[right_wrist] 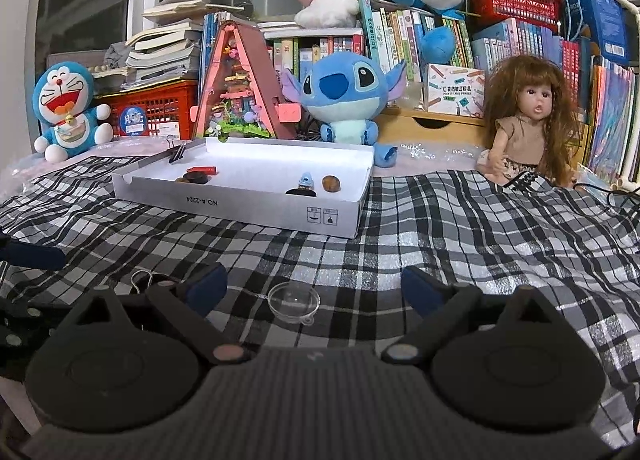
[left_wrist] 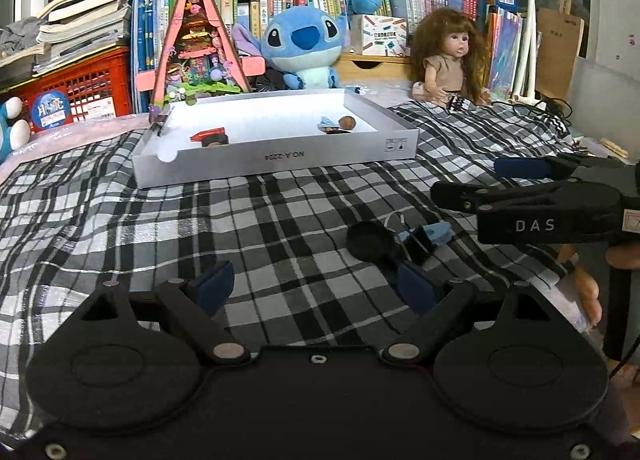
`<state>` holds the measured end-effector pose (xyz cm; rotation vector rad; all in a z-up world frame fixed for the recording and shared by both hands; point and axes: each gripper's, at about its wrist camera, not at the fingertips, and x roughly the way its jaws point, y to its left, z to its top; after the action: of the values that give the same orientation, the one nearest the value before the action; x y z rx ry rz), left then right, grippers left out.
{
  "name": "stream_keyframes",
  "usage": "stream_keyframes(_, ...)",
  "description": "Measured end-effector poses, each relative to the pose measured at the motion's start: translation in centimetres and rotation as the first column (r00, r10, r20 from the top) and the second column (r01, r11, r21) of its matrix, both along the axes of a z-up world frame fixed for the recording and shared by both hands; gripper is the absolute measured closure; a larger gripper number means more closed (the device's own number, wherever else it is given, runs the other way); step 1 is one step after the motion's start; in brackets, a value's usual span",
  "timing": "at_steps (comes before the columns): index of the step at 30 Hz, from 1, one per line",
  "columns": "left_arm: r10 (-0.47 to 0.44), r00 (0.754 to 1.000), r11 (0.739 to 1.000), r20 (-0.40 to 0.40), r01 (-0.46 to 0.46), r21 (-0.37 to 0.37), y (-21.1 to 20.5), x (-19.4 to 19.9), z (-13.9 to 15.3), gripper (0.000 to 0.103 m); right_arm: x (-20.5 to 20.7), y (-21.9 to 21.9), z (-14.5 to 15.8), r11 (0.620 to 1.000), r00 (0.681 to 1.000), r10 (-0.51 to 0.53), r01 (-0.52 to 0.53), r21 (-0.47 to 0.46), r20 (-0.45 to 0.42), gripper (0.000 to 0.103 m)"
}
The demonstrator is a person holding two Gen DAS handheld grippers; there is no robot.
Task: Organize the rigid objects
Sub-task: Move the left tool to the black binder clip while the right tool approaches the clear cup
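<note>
Ahead of the left gripper [left_wrist: 316, 286], whose jaws are seen spread and empty, a black disc with blue keyring charm [left_wrist: 394, 242] is shown lying slightly right on the checked cloth [left_wrist: 160, 220]. Between the parted fingers of the right gripper [right_wrist: 314, 288], a clear dish [right_wrist: 293, 301] is framed; the white tray [right_wrist: 256, 206] is seen beyond.

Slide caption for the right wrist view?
Open right gripper hovering over clear dome on plaid cloth, white tray beyond.

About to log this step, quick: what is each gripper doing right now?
Left gripper: open, holding nothing.
Right gripper: open, holding nothing; a clear dome lies on the cloth between its fingers.
</note>
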<state>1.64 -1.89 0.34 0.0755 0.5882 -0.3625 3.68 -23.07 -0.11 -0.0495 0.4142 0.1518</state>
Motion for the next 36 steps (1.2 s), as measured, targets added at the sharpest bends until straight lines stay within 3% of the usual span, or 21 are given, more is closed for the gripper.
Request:
stream_keyframes(4,-0.015,1.0,1.0,-0.002,0.015,-0.016,-0.5,0.0,0.0,0.016,-0.1,0.1,0.1,1.0,1.0,0.007,-0.007,-0.004,0.001,0.005)
stream_keyframes(10,-0.01,0.999,0.999,-0.03,0.009,-0.037,-1.0,0.6,-0.1,0.027,-0.4,-0.3,0.2,1.0,1.0,0.007,-0.007,-0.008,-0.001,0.005)
stream_keyframes(12,-0.03,0.998,0.998,-0.048,0.027,-0.059,-1.2,0.6,-0.1,0.038,-0.5,-0.5,0.1,1.0,1.0,0.004,-0.004,-0.008,-0.004,0.005)
stream_keyframes(21,-0.097,0.994,0.993,-0.057,0.093,-0.078,-2.9,0.0,0.0,0.071,-0.5,-1.4,-0.1,1.0,0.999,-0.022,0.022,0.001,-0.023,0.006)
stream_keyframes(27,-0.079,0.995,0.995,-0.055,0.076,-0.066,-3.4,0.5,-0.3,0.076,-0.7,-1.5,-0.2,1.0,0.999,-0.022,0.021,-0.011,-0.028,0.006)
stream_keyframes(36,0.003,0.999,1.0,-0.048,-0.005,-0.024,-1.8,2.0,-0.3,0.075,-0.6,-1.4,-0.3,1.0,0.999,-0.02,0.02,-0.019,-0.039,0.006)
